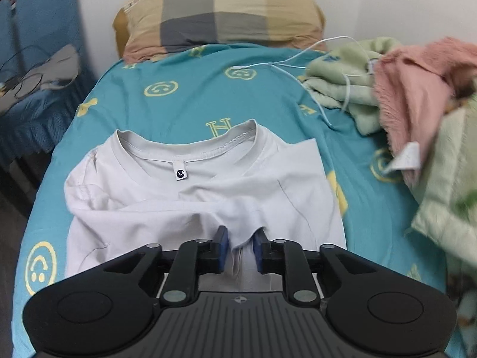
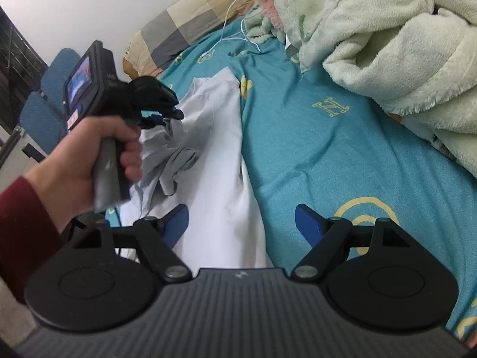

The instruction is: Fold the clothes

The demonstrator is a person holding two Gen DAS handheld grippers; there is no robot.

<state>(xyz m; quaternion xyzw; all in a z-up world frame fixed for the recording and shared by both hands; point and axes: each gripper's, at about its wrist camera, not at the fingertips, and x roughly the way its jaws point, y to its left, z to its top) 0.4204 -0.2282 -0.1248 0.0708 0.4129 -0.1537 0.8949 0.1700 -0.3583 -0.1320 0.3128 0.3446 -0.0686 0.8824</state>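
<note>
A white T-shirt [image 1: 190, 197] lies on the teal bed sheet [image 1: 184, 95], collar towards the pillow, with its lower part pulled up over the chest. My left gripper [image 1: 241, 243] is shut on a bunched fold of the shirt, held between its blue pads. In the right wrist view the same left gripper [image 2: 167, 116] is lifting the cloth off the shirt [image 2: 220, 179]. My right gripper [image 2: 242, 223] is open and empty, jaws wide, hovering over the shirt's right edge and the sheet [image 2: 328, 155].
A checked pillow [image 1: 220, 15] lies at the head of the bed. A heap of green and pink blankets [image 1: 417, 95] fills the right side, with a white cable [image 1: 298, 59] trailing from it. A blue chair [image 1: 35, 59] stands to the left.
</note>
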